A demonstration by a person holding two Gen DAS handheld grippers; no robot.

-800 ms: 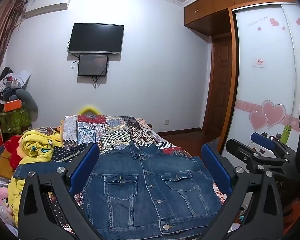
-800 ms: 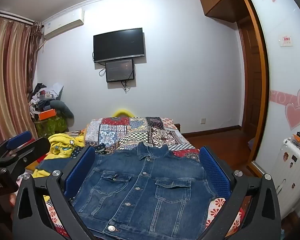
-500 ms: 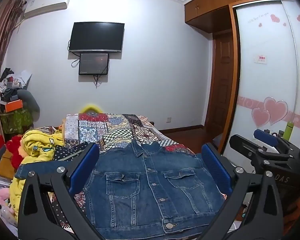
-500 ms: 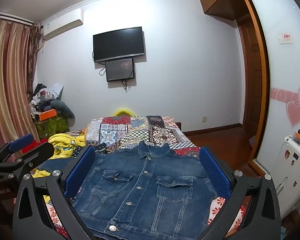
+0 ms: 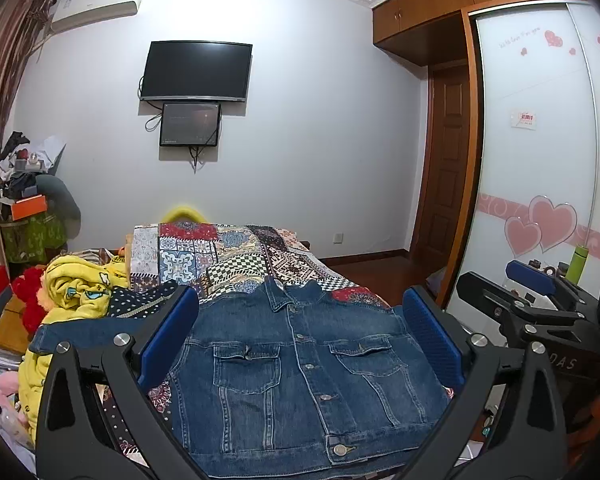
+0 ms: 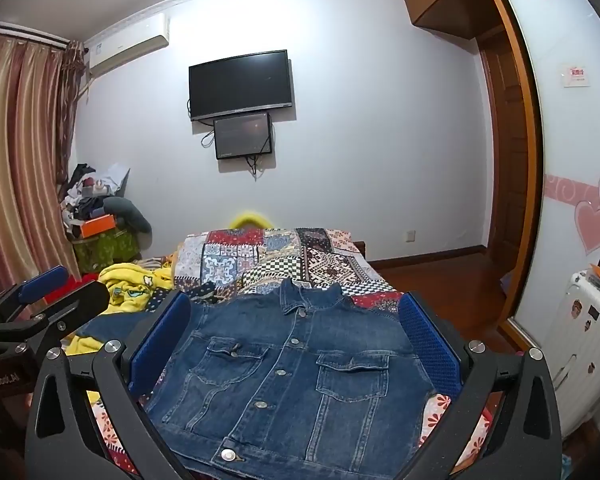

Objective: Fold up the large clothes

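Note:
A blue denim jacket point(image 5: 300, 364) lies flat and buttoned on the bed, front up, collar at the far end. One sleeve point(image 5: 88, 330) stretches out to the left. It also shows in the right wrist view point(image 6: 292, 376). My left gripper point(image 5: 300, 340) is open and empty, held above the jacket's near hem. My right gripper point(image 6: 296, 344) is open and empty, also above the jacket. The right gripper shows at the right edge of the left wrist view point(image 5: 540, 304), and the left gripper at the left edge of the right wrist view point(image 6: 40, 308).
A patchwork bedspread point(image 5: 228, 256) covers the bed. A pile of yellow clothes point(image 5: 76, 292) and red plush lies to the left. A white suitcase point(image 6: 580, 356) stands to the right by the wardrobe. Cluttered shelves point(image 6: 96, 216) stand at the back left.
Both grippers have drifted slightly; the jacket sits a little lower and more centred between the fingers. Nothing was grasped or moved.

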